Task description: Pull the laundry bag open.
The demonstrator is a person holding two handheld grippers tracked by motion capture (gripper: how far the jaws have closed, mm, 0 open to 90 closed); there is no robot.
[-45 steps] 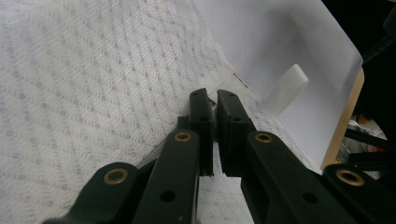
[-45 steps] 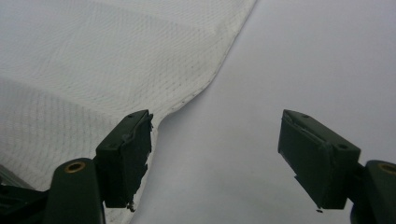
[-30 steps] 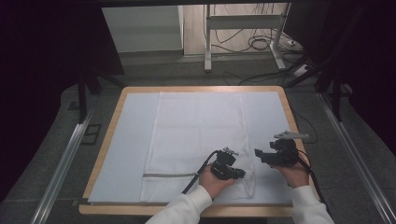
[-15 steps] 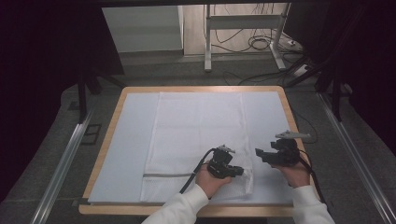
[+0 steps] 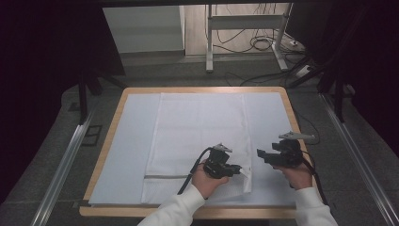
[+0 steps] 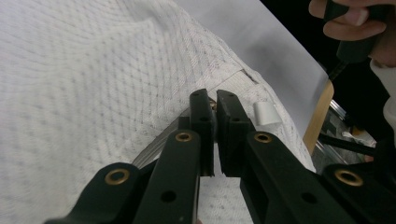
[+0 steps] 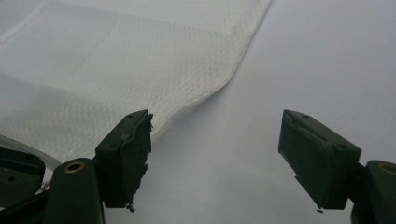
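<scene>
A: Item one, white towel [image 5: 200,136]: lies flat along the middle of the table [image 5: 117,108], on a pale sheet [image 5: 129,155]. Status?

B: Near right corner pinched in the left gripper [image 5: 234,168], jaws clenched on the hem by the small label [image 6: 265,112]. Only that corner looks raised; any fold seems barely begun.

A: Item two, right gripper [image 5: 263,155]?

B: Jaws released, wide apart, nothing between them, just beside the towel's right edge over bare sheet.

A: Left to do?

B: Probably carrying the corner across; everything else.

A: Obstructions?

B: None on the table. Floor cables [image 5: 263,44] and a desk frame [image 5: 244,33] stand well apart.
</scene>
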